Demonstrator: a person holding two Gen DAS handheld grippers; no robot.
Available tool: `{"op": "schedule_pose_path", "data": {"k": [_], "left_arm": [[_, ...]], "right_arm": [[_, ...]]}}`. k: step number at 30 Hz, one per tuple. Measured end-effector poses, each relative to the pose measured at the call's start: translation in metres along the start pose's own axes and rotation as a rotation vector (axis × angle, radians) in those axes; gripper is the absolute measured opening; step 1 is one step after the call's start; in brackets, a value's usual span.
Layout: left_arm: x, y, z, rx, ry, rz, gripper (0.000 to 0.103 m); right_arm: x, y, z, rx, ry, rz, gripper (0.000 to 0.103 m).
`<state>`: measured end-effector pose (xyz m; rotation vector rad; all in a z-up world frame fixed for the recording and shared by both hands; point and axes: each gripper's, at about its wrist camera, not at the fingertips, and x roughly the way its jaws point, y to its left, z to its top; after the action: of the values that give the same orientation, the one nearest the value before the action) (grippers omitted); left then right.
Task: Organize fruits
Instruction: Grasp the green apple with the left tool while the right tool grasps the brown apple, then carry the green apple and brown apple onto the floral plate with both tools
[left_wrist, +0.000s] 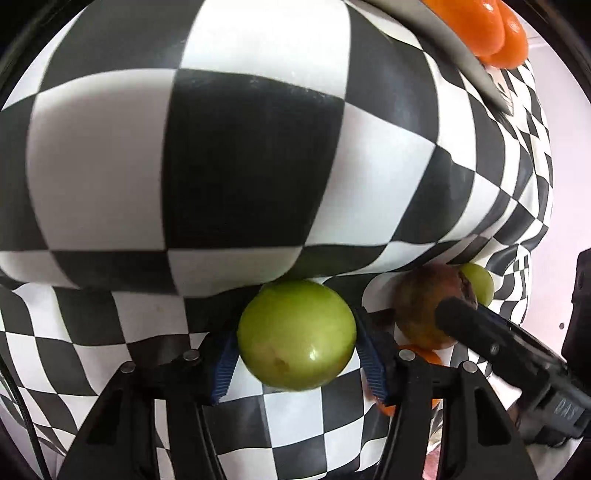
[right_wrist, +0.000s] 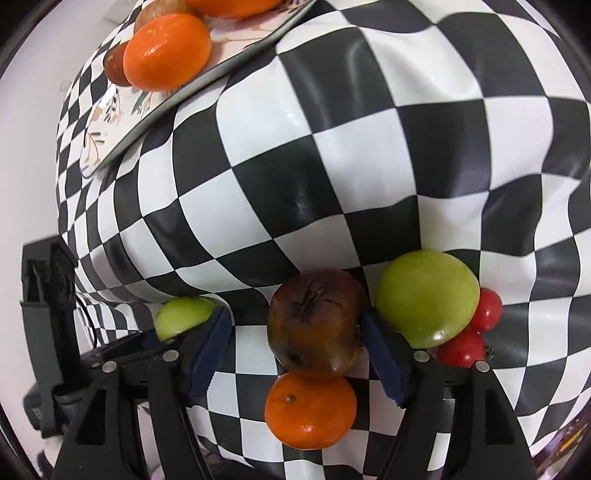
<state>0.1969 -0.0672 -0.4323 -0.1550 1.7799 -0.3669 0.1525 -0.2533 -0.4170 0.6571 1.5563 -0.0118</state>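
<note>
A smooth green fruit (left_wrist: 295, 339) rests on the checkered cloth (left_wrist: 240, 166) with my left gripper (left_wrist: 295, 328) shut on it, a blue pad against each side. In the right wrist view a dark brownish fruit (right_wrist: 316, 321) lies between the jaws of my right gripper (right_wrist: 293, 317), which is open. Its right pad is at the fruit's edge and a gap shows on the left. A mandarin (right_wrist: 310, 410) sits just in front of that fruit. From the left wrist view the brownish fruit (left_wrist: 421, 306) is partly hidden behind a black finger.
A larger green fruit (right_wrist: 426, 297) and two red tomatoes (right_wrist: 487, 310) lie right of the right gripper. A patterned plate (right_wrist: 122, 122) at the far left carries mandarins (right_wrist: 166, 51) and brownish fruit. The cloth bulges into a big fold ahead of both grippers.
</note>
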Motion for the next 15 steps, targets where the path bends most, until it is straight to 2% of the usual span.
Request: {"op": "schedule_pose_path", "data": {"k": [7,10,11,13,15], "left_arm": [[0.006,-0.014,-0.006,-0.005,-0.021,0.027,0.055],[0.011,-0.031,-0.018,0.004,-0.042,0.071,0.055],[0.012,-0.031,-0.019,0.004,-0.044,0.075,0.055],[0.011,-0.03,-0.021,-0.004,-0.042,0.071,0.055],[0.009,-0.028,-0.023,-0.01,-0.048,0.065,0.055]], "right_arm": [[0.005,0.017,0.0,-0.049,0.015,-0.081,0.078],[0.006,0.025,-0.005,-0.079,0.003,-0.123,0.07],[0.007,0.029,-0.007,-0.108,-0.004,-0.172,0.062],[0.008,0.036,-0.01,-0.14,-0.019,-0.214,0.06],[0.004,0.035,-0.011,-0.125,-0.039,-0.198,0.058]]}}
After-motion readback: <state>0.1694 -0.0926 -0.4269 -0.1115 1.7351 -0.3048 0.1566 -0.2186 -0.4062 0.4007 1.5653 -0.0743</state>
